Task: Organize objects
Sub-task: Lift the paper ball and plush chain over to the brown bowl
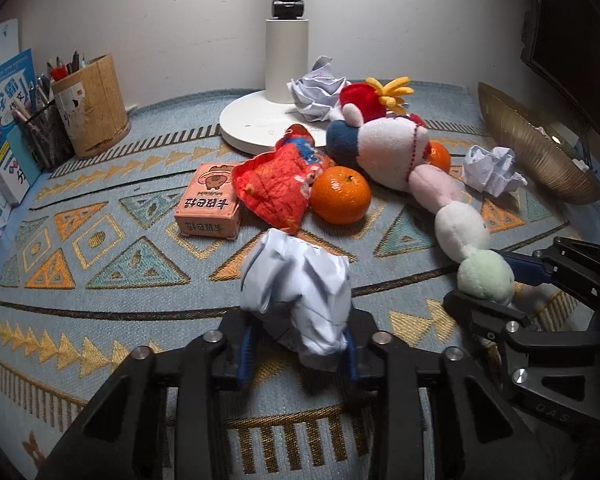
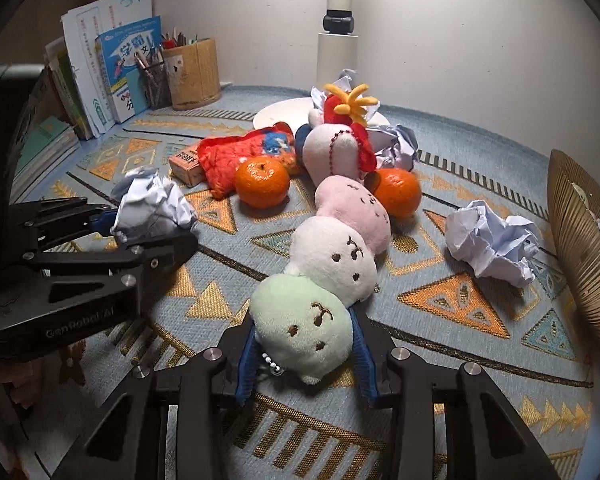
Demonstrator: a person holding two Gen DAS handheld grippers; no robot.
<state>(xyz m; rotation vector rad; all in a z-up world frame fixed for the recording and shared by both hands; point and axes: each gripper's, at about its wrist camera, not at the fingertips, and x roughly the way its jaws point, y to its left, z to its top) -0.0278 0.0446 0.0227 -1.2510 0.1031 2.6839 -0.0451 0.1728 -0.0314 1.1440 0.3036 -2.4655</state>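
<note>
left wrist: crumpled paper ball (image 1: 300,300) btwn tongs (image 1: 298,354)

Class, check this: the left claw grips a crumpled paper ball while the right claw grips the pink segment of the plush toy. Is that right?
Not quite. The left claw does grip the crumpled paper ball, but the right claw grips the plush toy's green end segment, not the pink one, as the right wrist view shows.

Home study desk, schoolbooks (image 2: 130,68), pen holder (image 1: 90,104), lamp base (image 1: 260,124), patterned mat (image 1: 100,240)
</note>
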